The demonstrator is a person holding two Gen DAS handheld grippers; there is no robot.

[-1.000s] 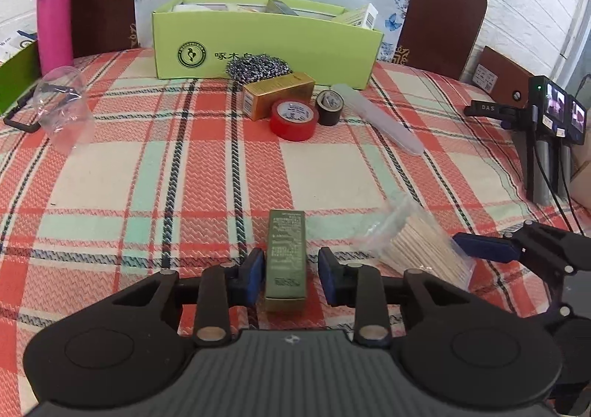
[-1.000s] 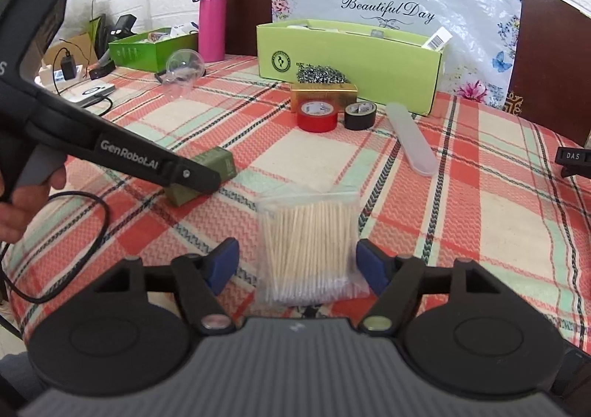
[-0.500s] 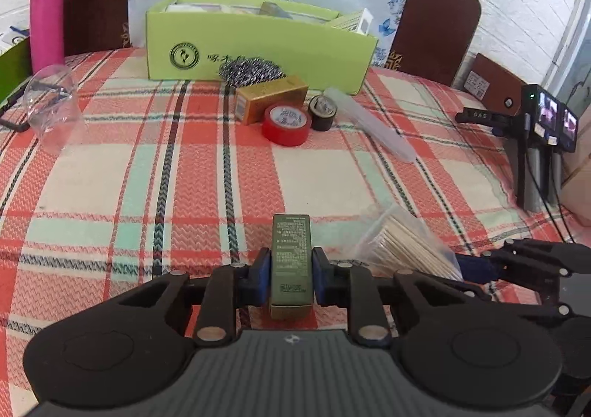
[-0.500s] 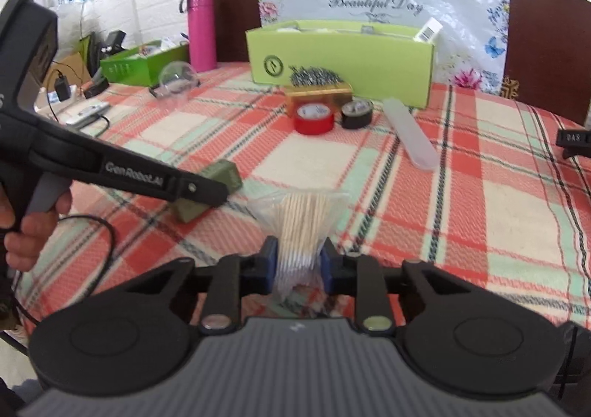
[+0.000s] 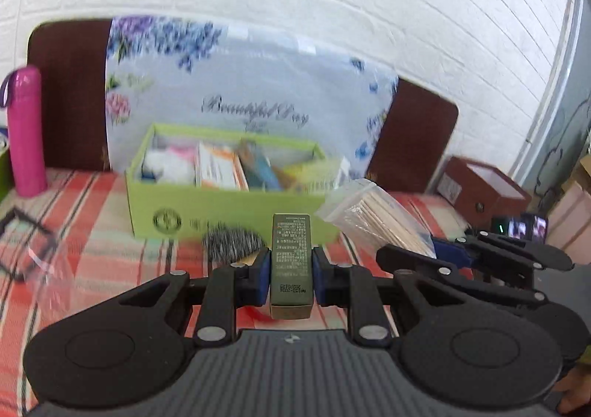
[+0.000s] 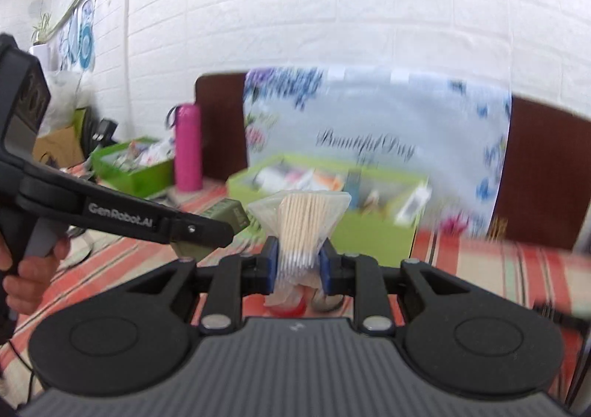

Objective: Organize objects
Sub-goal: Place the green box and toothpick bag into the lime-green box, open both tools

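My left gripper [image 5: 290,274] is shut on a small olive-green carton [image 5: 290,262], held lengthwise above the checked tablecloth. My right gripper [image 6: 297,269] is shut on a clear bag of wooden sticks [image 6: 303,225], which fans out above its pads. In the left wrist view the same bag [image 5: 373,217] hangs to the right, in front of the right gripper's black fingers [image 5: 458,254]. In the right wrist view the olive carton [image 6: 229,215] shows at the tip of the left gripper. Ahead stands the lime-green open box [image 5: 225,206], filled with packets.
A pink bottle [image 5: 24,132] stands at the far left by a brown chair back. A steel scouring ball [image 5: 231,243] lies before the box, and red and black tape rolls [image 6: 288,308] show under the right gripper. A second green tray [image 6: 133,166] sits far left. A clear cup [image 5: 44,269] lies left.
Both grippers closed, the left on the olive carton and the right on the bag of sticks, then rose off the cloth and came nearer the lime-green box, whose inside now shows.
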